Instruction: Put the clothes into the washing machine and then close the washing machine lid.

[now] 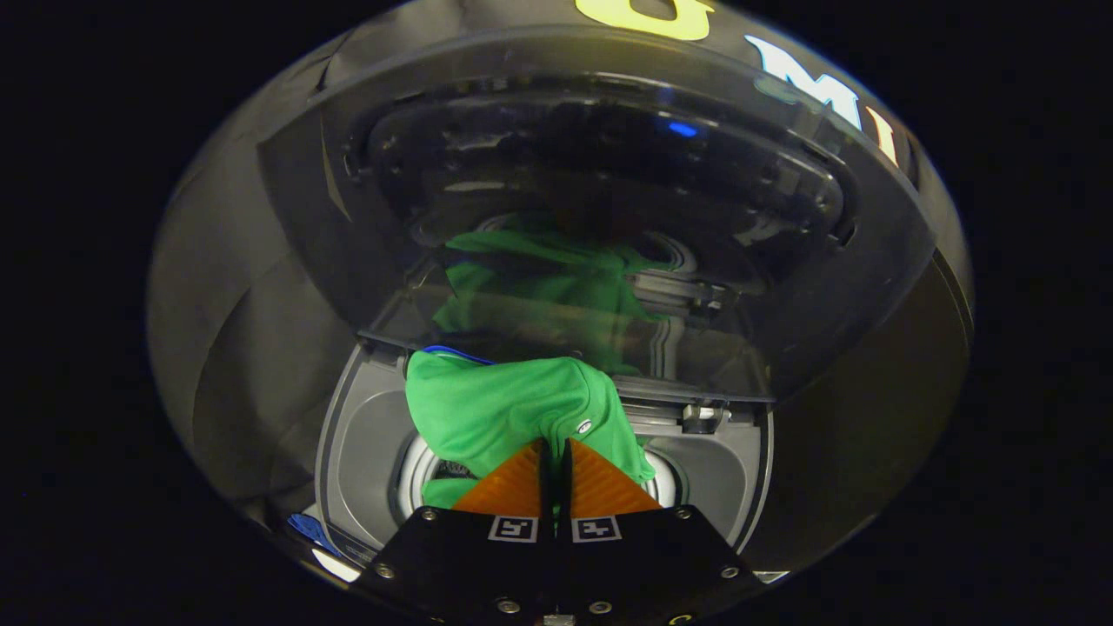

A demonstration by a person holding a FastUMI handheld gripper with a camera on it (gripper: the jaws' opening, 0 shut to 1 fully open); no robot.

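Observation:
A green garment (509, 409) hangs bunched from my gripper (555, 445), whose two fingers are shut on a fold of it. It dangles right over the round drum opening (417, 474) of the grey top-loading washing machine (361, 452). The machine's dark glass lid (565, 200) stands raised beyond the garment, and the green cloth is mirrored in its glass. Most of the drum is hidden behind the cloth and my fingers.
The lid's hinge parts (704, 417) sit at the back right of the tub rim. A small blue thing (306, 528) lies at the machine's near left corner. Black cloth wall surrounds the machine on both sides.

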